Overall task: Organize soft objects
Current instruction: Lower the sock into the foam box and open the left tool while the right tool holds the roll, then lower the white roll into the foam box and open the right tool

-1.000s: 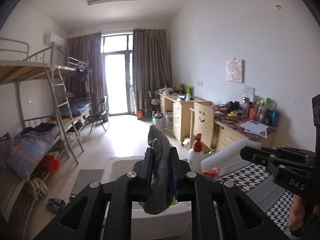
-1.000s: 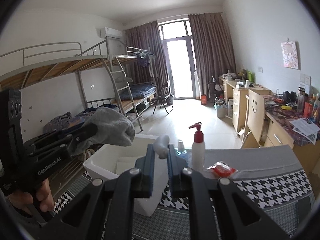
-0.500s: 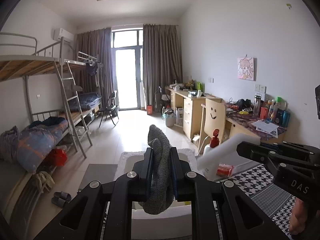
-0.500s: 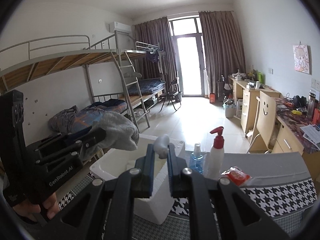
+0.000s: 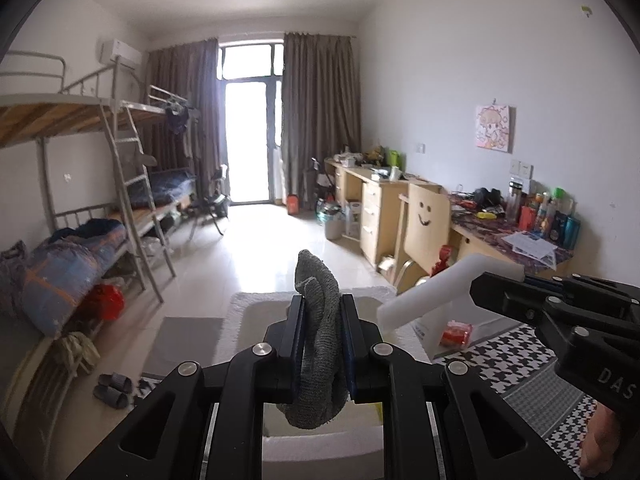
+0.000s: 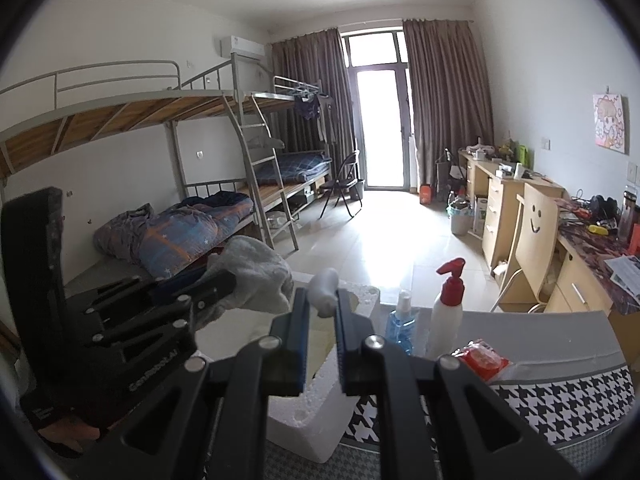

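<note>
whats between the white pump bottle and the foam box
The small blue spray bottle stands between the white pump bottle and the foam box, in the right wrist view.

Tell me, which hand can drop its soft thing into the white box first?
Probably the left. Its left gripper holds the grey sock right above the white foam box. The right gripper holds its white foam roll nearer the box's edge.
</note>
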`<state>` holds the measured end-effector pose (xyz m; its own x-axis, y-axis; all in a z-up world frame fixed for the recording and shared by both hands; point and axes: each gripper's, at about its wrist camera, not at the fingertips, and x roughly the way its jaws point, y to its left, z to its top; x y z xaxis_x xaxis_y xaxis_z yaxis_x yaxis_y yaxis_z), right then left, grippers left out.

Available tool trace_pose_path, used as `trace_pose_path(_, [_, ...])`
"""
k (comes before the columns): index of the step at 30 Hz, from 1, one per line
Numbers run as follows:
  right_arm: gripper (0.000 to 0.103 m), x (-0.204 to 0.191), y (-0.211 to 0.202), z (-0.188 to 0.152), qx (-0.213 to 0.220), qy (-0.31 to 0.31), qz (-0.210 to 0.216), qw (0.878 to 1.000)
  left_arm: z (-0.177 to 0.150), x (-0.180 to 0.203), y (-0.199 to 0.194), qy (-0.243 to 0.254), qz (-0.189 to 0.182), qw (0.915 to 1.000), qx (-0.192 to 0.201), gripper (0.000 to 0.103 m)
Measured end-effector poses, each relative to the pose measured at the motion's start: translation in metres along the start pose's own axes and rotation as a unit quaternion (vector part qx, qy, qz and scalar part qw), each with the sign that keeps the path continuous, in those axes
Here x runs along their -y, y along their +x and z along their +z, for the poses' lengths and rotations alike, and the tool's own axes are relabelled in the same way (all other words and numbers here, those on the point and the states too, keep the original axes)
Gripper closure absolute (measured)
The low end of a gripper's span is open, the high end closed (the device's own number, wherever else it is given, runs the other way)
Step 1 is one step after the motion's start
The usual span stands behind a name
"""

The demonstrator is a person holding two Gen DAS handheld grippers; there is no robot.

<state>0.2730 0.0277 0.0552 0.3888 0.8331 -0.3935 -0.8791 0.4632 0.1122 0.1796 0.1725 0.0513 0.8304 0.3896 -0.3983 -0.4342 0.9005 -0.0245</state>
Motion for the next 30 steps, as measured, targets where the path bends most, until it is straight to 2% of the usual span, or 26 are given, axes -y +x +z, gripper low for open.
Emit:
trace_pose_path(5, [0.088, 0.000, 0.003, -0.001, -0.006, 0.001, -0.003, 1.000, -0.006, -0.008, 0.013, -0.006, 0.004, 0.9997, -0.022, 0.083])
trace_pose_path(7, [0.088, -0.001, 0.004, -0.001, -0.007, 0.000, -0.003, 1.000, -0.008, -0.009, 0.015, -0.008, 0.003, 0.9996, -0.028, 0.073])
trace_pose_path(9, [0.088, -0.002, 0.004, 0.000, -0.007, -0.001, -0.004, 1.000, -0.008, -0.011, 0.014, -0.008, 0.006, 0.9996, -0.027, 0.046])
trace_pose_path(11, [0.088, -0.003, 0.004, 0.000, -0.006, -0.001, -0.003, 1.000, -0.006, -0.011, 0.008, -0.010, 0.015, 0.9997, -0.017, 0.030])
trace_pose_path(14, [0.088, -0.002, 0.003, 0.001, -0.005, 0.002, -0.006, 1.000, -0.005, -0.012, 0.004, -0.010, 0.026, 0.9995, -0.012, 0.027])
trace_pose_path(18, [0.088, -0.003, 0.003, 0.002, -0.006, 0.004, -0.005, 1.000, -0.003, -0.016, -0.002, -0.017, 0.043, 0.9989, -0.001, 0.009])
trace_pose_path(22, [0.088, -0.002, 0.005, 0.002, -0.008, 0.003, -0.003, 1.000, -0.003, -0.020, -0.005, -0.021, 0.056, 0.9982, 0.005, 0.002])
trace_pose_path(30, [0.088, -0.008, 0.012, 0.006, -0.011, 0.001, 0.008, 1.000, -0.005, -0.032, -0.011, -0.031, 0.070, 0.9971, 0.005, 0.001])
